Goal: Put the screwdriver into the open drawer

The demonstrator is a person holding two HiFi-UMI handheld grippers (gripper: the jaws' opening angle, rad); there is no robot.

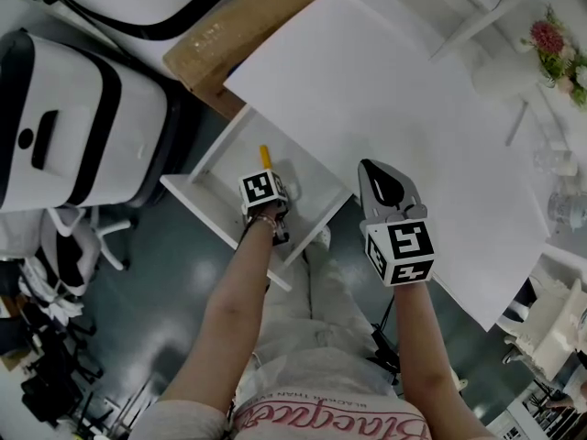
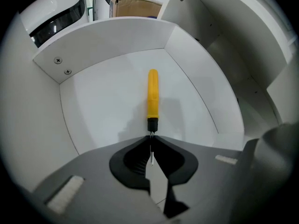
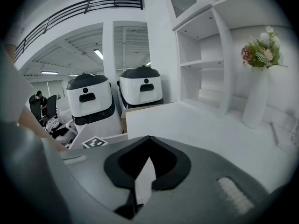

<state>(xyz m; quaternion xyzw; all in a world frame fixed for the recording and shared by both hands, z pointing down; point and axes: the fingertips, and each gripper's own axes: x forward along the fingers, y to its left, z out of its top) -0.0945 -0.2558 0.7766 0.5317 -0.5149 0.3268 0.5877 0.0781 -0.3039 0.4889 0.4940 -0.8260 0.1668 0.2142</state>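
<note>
inside drawer point(image 2: 107, 101), screwdriver point(image 2: 153, 94) in left tool point(image 2: 151, 136), cardboard box point(image 2: 138, 7) beyond

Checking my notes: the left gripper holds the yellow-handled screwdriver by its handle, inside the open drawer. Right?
Not quite. The left gripper view shows the left gripper holding the screwdriver by its thin metal shaft, not the handle; the rest is right: inside the open drawer.

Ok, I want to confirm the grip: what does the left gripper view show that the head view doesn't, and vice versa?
Only the left gripper view: the left gripper shut on the screwdriver shaft, and two screws in the drawer wall. Only the head view: the right gripper by the table, and flowers. Both: the yellow handle inside the open drawer.
</note>
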